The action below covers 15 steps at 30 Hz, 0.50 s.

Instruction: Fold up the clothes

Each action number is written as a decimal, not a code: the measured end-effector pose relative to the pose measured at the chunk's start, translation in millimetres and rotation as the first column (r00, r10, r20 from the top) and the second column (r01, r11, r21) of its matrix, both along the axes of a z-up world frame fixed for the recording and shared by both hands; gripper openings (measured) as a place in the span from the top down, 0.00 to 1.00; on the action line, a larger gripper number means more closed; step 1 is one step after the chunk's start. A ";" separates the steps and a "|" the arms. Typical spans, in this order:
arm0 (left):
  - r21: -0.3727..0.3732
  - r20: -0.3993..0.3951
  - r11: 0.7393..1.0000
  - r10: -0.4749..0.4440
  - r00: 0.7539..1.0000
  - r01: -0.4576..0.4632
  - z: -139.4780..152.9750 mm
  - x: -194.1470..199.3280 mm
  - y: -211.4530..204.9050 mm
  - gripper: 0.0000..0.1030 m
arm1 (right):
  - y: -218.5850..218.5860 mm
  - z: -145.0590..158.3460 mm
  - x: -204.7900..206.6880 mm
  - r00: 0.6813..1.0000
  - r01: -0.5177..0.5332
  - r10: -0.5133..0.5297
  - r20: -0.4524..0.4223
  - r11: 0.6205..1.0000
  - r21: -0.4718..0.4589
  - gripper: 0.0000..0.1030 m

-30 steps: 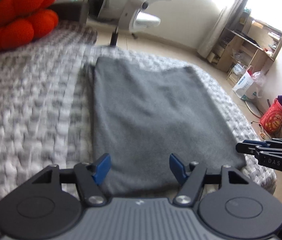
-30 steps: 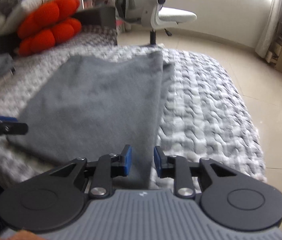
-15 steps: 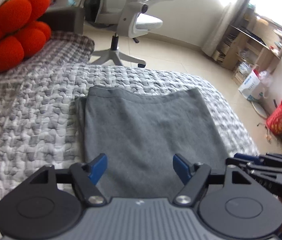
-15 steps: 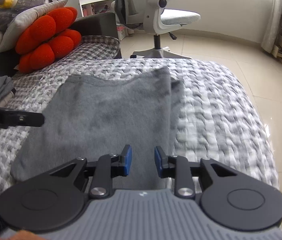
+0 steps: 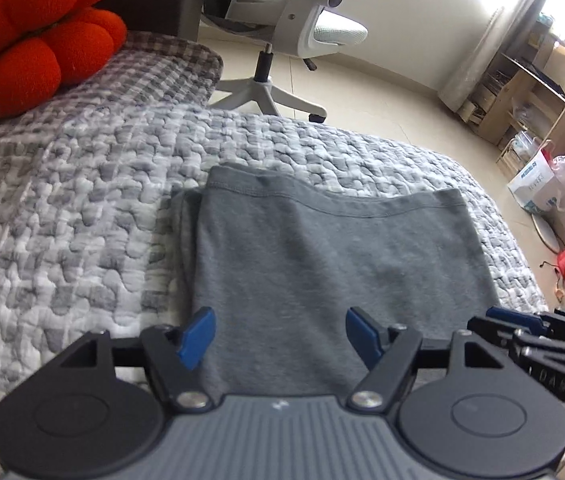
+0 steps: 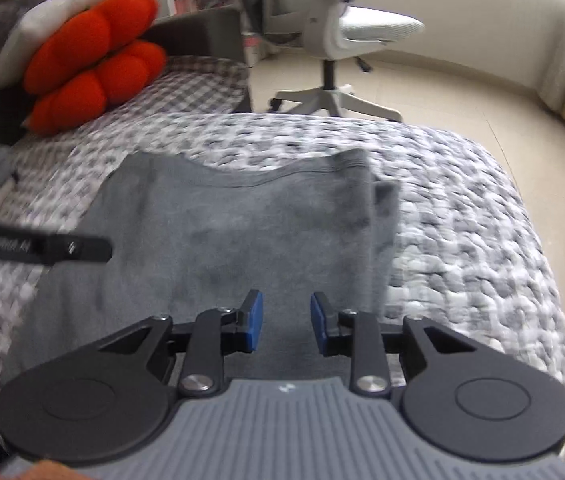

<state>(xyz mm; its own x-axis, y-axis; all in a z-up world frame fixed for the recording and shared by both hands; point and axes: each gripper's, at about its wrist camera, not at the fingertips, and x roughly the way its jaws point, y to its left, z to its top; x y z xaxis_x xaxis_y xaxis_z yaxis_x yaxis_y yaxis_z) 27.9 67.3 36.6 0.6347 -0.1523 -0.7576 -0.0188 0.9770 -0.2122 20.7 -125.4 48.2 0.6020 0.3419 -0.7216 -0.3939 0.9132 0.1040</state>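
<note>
Grey garment (image 5: 334,264) lies folded flat on the bed (image 5: 82,216) — soft, limp, light. Both grippers — left gripper (image 5: 278,330), right gripper (image 6: 285,316) — released, holding nothing. Pinch at near corners.

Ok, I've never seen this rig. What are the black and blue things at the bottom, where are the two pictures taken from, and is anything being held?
Each picture comes from a camera on a hand-held tool, looking forward along its two blue-tipped fingers. The left tool is open wide; the right tool is open less wide. Neither holds anything. Both hover over a folded grey knit garment lying flat on a grey and white quilted bedspread. Each tool also shows at the edge of the other's view. Behind are an orange-red lobed plush cushion and a white office chair on the floor.
</note>
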 end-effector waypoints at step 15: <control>0.136 -0.043 0.986 -0.093 0.995 0.098 -15.1 2.8 -19.4 0.24 | 6.8 -16.8 2.2 0.994 -0.107 0.107 -0.023 0.994 -0.016 0.70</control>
